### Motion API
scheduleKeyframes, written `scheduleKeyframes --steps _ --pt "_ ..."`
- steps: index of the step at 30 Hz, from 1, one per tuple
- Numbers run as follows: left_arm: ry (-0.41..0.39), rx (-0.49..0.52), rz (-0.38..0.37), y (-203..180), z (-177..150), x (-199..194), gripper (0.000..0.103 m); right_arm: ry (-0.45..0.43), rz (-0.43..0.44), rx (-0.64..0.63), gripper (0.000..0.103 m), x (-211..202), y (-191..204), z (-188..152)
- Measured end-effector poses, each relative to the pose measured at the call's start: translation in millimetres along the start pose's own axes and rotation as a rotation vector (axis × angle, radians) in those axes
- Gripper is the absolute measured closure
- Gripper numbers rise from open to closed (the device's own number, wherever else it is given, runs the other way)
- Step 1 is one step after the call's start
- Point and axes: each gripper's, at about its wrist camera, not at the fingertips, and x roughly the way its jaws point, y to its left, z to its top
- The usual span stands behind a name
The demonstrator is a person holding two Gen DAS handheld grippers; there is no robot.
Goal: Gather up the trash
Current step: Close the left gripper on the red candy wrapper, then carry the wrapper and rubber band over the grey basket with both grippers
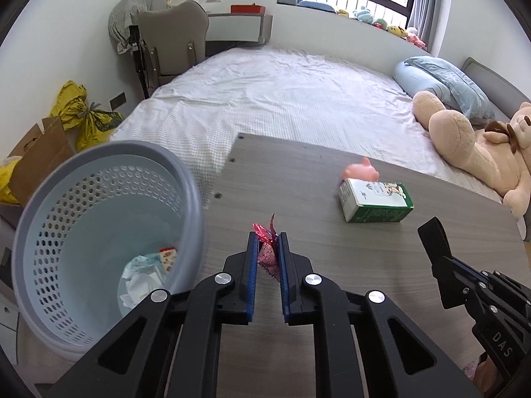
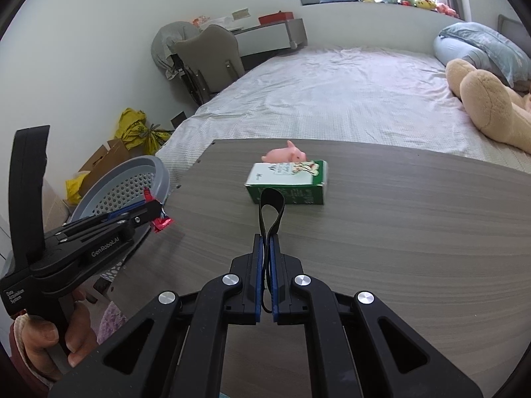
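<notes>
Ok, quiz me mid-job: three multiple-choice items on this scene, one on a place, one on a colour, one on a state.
1. Where is the pink toy pig?
A. In the basket
B. On the table, just behind the green carton
C. On the bed

2. What colour is the wrapper in the left tool?
A. Red
B. Yellow
C. Blue

3. What is the right tool doing?
A. Open over the carton
B. Shut on the pig
C. Shut on a black strap loop

Answers:
1 B, the pig sits on the table against the carton's far side.
2 A, shiny red foil shows between the blue pads.
3 C, the strap rises from between its closed pads.
</notes>
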Motion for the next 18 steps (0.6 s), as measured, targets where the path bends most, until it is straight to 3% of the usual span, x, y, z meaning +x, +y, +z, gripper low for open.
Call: scheduleKeyframes --steps 6,18 --pt "-0.023 -0.029 0.052 36 5 -13 0.091 0.006 0.038 -0.065 0.098 13 40 13" --pt "-0.033 -0.130 0.201 143 9 -27 0.091 0.042 0.207 -0.204 0.098 59 145 48"
